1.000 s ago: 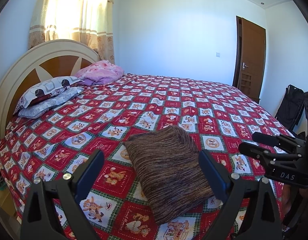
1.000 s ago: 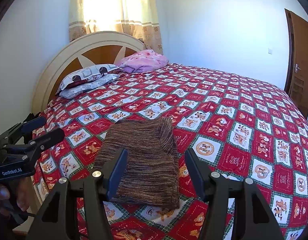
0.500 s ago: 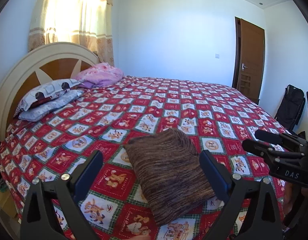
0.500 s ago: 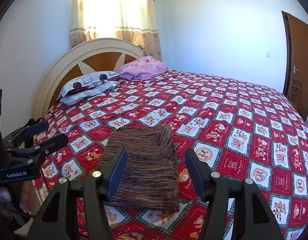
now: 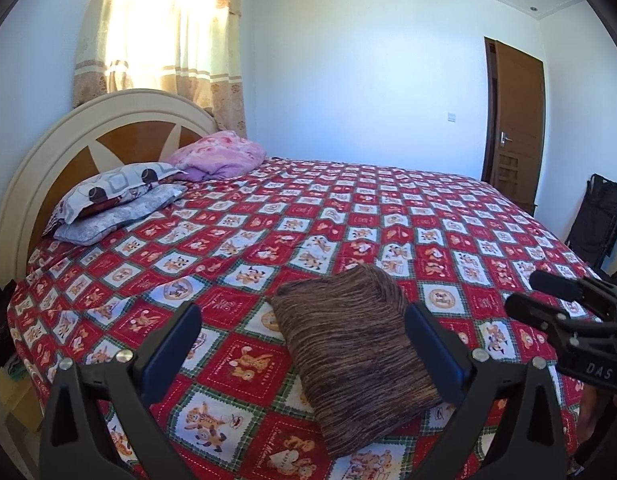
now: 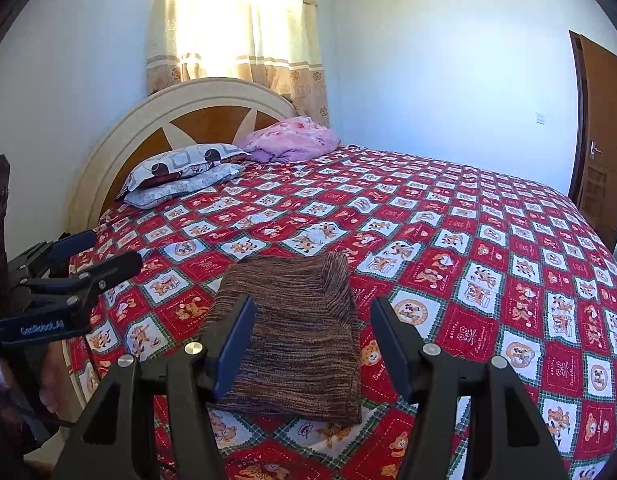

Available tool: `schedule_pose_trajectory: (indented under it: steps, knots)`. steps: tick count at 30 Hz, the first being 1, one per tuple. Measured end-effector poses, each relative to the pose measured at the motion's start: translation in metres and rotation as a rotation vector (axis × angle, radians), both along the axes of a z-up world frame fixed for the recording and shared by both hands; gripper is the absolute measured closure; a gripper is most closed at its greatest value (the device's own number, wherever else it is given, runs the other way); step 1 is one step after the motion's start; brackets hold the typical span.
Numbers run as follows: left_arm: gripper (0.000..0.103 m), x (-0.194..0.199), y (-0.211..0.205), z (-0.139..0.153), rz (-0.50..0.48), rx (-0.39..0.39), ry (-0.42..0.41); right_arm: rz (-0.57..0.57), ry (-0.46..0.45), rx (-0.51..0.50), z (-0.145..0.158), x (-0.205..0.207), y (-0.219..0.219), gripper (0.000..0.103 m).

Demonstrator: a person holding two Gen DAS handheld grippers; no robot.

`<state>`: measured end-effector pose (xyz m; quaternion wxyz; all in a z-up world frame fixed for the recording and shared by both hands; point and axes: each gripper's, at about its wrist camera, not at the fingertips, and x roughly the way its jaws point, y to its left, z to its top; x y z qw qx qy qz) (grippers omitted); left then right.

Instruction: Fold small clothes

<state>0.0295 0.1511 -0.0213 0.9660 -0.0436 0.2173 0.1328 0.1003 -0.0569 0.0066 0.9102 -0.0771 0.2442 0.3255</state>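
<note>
Now, left gripper spread as wide as can be, jaws just been easing apart, pressing on nothing. Holds above the bedspread with the folded brown garment lying below and between the fingers, nearer the right-hand one. Right gripper parted about halfway, also empty, poised over the near end of that same garment. Garment flat on the bed, one folded edge at its far right corner.

Against a second back: left fingers a shade wider, garment in the same spot, same shape. View from both wrists tipped up a little, more ceiling and curtain showing.

Count, going outward: two grippers, one folded garment, one bedspread. Farther off to the left, two stacked pillows and one pink bundle by the headboard. Beyond, one curtain, one brown door, one dark bag off right.
</note>
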Motion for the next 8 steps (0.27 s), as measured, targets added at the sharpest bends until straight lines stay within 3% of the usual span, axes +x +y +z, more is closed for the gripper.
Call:
schedule_pose_trajectory:
  steps: [8]
  knots:
    - [0.0,-0.0037,0.0029,0.0002,0.02,0.02,-0.031,0.009,0.007,-0.011,-0.0045,-0.0009,0.0025,0.042]
